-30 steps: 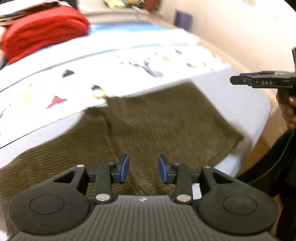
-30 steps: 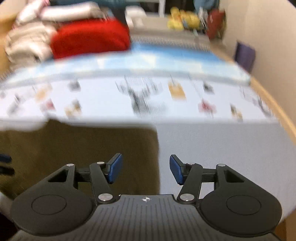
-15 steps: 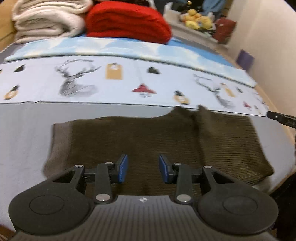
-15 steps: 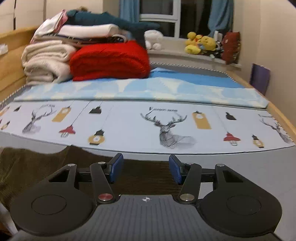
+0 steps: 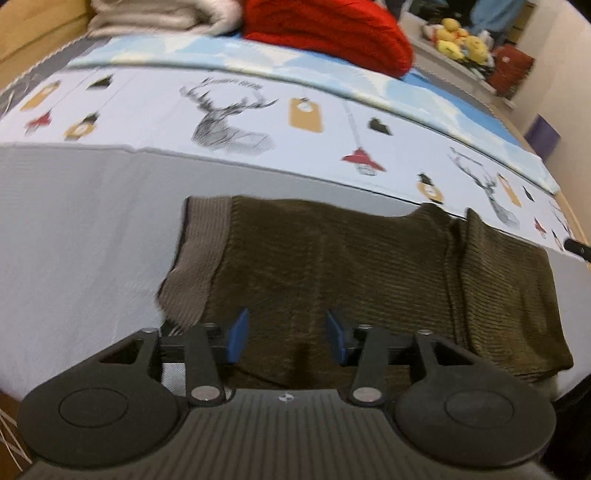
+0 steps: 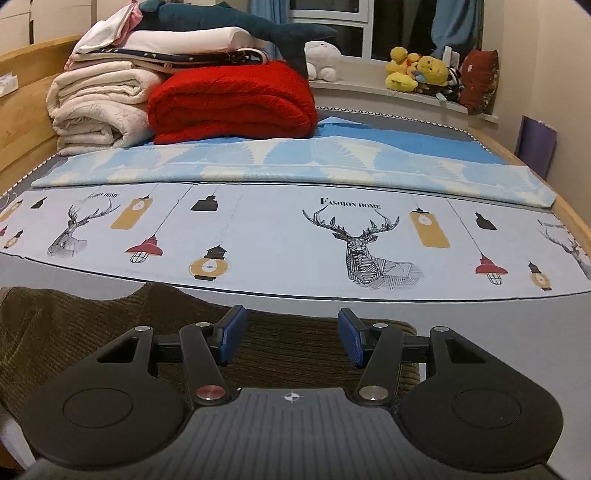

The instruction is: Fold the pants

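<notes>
The brown corduroy pants (image 5: 351, 266) lie flat on the grey sheet (image 5: 85, 229) at the near edge of the bed, stretched left to right. In the left wrist view a lighter ribbed band (image 5: 195, 254) forms their left end, and a fold ridge runs near-to-far across the cloth toward the right end. The far edge of the pants sits just short of the pale blue printed cover (image 6: 280, 236) (deer heads, lanterns and the words "Fashion Home" on it).

The left tongs (image 5: 284, 336) point steeply down over the near edge of the pants, just right of the ribbed band. Their jaws have just been opening and now stand about half wide, with cloth showing beneath the gap but neither blue pad pressing on it.

The right tongs (image 6: 290, 339) hover over the right part of the pants, close to the cloth's right end, where the grey sheet begins. Their jaws also stand about half wide and grip nothing. A dark tip of the right tongs shows at the far right edge of the left wrist view.

At the far end of the bed sit a folded red blanket (image 6: 232, 103) and, to its left, a stack of cream blankets (image 6: 99, 107) with a dark plush shark (image 6: 236, 26) on top. Yellow plush toys (image 6: 417, 74) line the window ledge at the far right.
</notes>
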